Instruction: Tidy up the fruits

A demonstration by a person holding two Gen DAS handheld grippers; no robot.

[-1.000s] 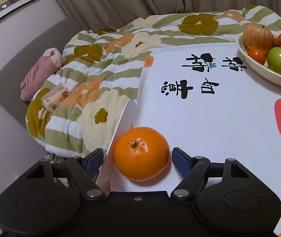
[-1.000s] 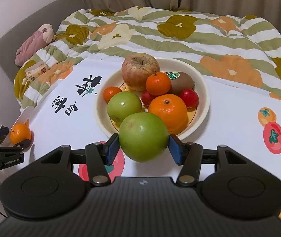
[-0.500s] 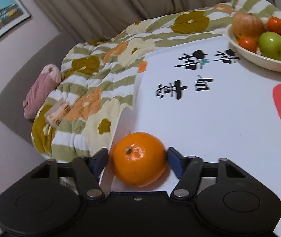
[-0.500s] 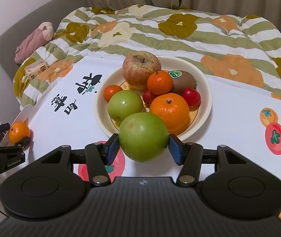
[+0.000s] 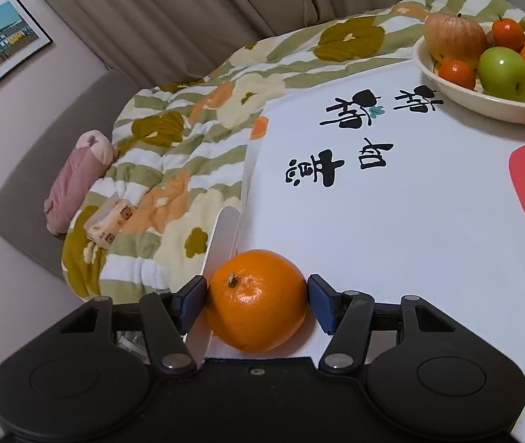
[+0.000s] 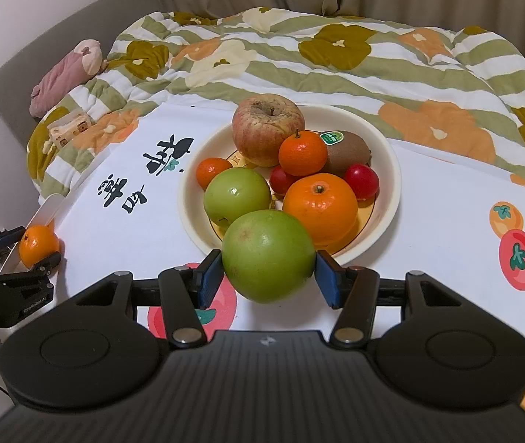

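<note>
the left gripper (image 5: 256, 297) clamps an orange (image 5: 256, 299) at the table's (image 5: 391, 221) left edge; the right gripper (image 6: 268, 275) clamps a green apple (image 6: 268, 256) against the bowl's (image 6: 391, 170) near rim.

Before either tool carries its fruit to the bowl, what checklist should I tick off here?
1. Left tool pads touching the orange: ok.
2. Right tool clamped on the green apple: ok.
3. Orange lifted off the table: not ok, resting near the edge.
4. Free spot in the bowl: cannot tell, fruit is piled.
5. Path between orange and bowl: ok.
</note>
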